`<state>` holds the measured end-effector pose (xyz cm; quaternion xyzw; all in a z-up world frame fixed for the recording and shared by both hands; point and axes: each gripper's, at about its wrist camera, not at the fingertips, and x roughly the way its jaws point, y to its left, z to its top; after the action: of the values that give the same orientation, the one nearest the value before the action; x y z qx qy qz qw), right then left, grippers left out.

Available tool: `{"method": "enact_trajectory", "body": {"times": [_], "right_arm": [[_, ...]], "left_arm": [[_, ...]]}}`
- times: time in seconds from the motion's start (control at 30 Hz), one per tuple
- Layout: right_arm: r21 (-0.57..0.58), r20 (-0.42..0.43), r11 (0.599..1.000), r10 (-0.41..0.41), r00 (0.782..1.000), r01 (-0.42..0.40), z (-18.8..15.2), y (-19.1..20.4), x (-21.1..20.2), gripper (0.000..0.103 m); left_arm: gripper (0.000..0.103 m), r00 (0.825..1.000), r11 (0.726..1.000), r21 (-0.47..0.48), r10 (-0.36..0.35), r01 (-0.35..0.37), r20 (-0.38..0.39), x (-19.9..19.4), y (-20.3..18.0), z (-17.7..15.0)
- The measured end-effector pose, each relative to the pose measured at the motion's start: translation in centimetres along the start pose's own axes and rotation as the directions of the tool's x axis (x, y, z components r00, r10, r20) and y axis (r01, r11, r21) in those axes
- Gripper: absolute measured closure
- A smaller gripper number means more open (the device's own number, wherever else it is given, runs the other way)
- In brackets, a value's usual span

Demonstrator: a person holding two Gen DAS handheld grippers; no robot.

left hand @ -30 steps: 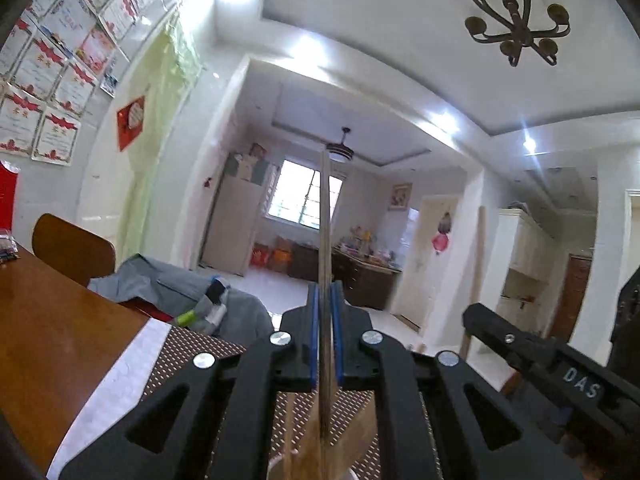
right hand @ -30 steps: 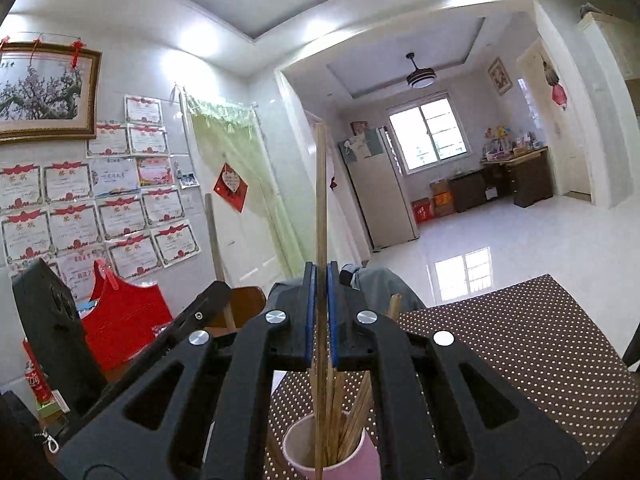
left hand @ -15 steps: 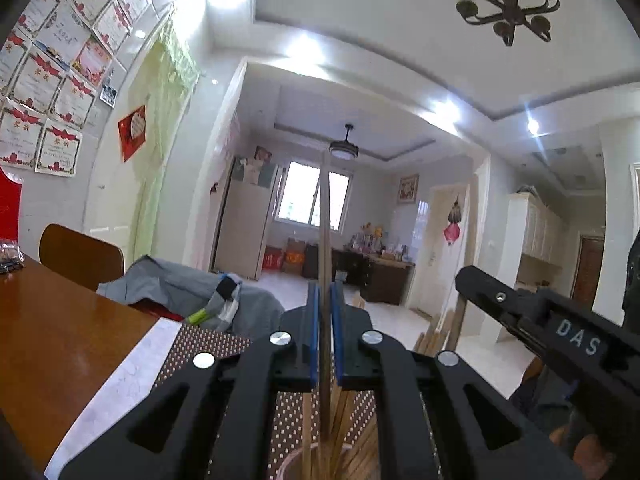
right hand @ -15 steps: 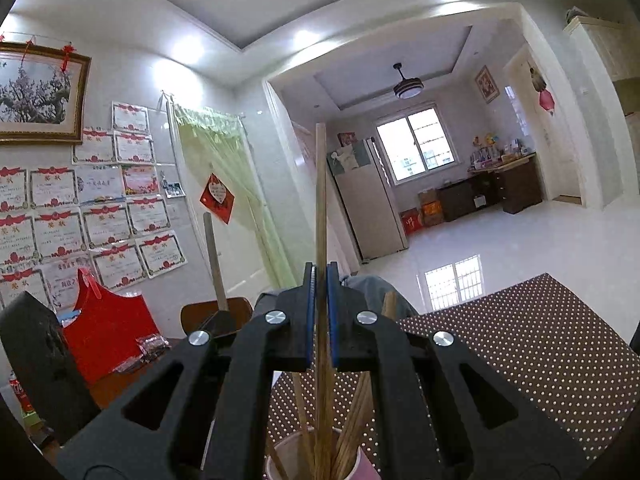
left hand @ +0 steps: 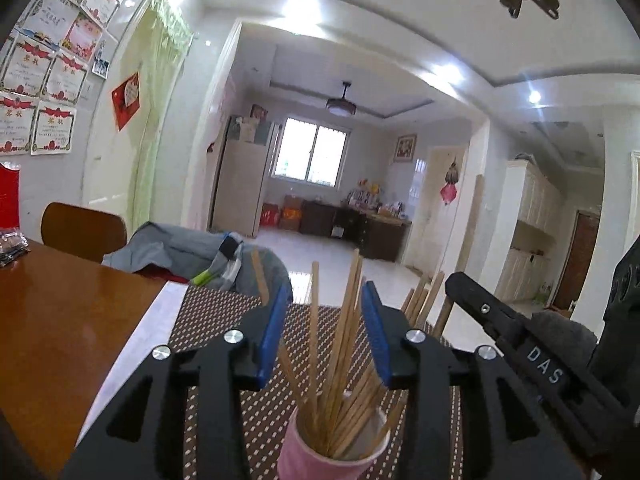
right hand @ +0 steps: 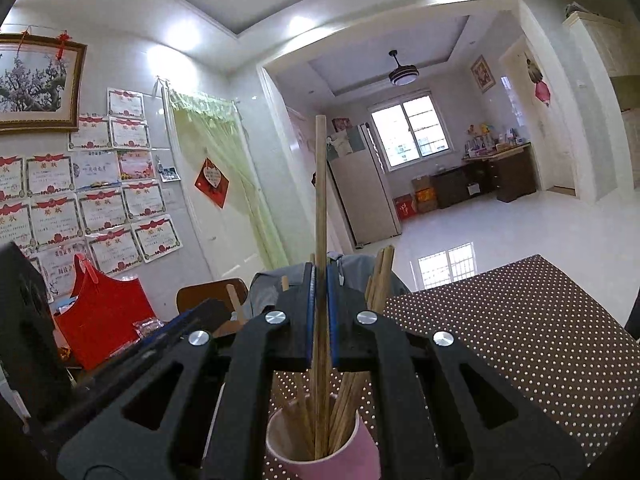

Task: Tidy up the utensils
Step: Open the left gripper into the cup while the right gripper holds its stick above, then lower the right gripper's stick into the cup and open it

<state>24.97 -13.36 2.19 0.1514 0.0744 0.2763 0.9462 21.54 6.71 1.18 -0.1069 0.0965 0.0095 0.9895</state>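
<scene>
Standing upright between the closed blue pads of the right gripper (right hand: 319,312), one chopstick (right hand: 320,216) has its lower end already inside the pink cup (right hand: 320,456) directly below, while the left gripper (left hand: 325,332), jaws just opened and empty, hovers behind the bundle (left hand: 340,380).

Left gripper (left hand: 325,330) fingers apart, just opened, pressing nothing; chopsticks (left hand: 340,364) upright in pink cup (left hand: 304,462) between
</scene>
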Motion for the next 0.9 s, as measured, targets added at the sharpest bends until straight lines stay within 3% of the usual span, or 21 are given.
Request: {"method": "enact_trajectory", "body": {"times": [0.1,0.27,0.57,0.9], "right_arm": [[-0.003,-0.008,1.0,-0.005,1.0,0.005,-0.4,0.3,-0.3,0.097],[-0.013,-0.023,1.0,-0.016,1.0,0.015,-0.9,0.9,-0.7,0.097],[-0.026,-0.074,0.998,-0.054,0.996,0.052,-2.0,1.0,-0.6,0.097],[-0.027,-0.149,0.997,-0.07,0.986,0.067,-3.4,0.8,0.1,0.097]], "left_arm": [[0.062,0.999,1.0,0.013,0.027,-0.026,-0.037,-0.7,0.3,0.1],[0.055,0.997,0.997,0.046,0.066,-0.065,-0.029,-2.1,0.5,0.1],[0.05,0.989,0.987,0.118,0.117,-0.106,-0.089,-1.5,0.0,-0.2],[0.046,0.983,0.983,0.148,0.128,-0.108,-0.131,-1.1,-0.5,-0.5]]}}
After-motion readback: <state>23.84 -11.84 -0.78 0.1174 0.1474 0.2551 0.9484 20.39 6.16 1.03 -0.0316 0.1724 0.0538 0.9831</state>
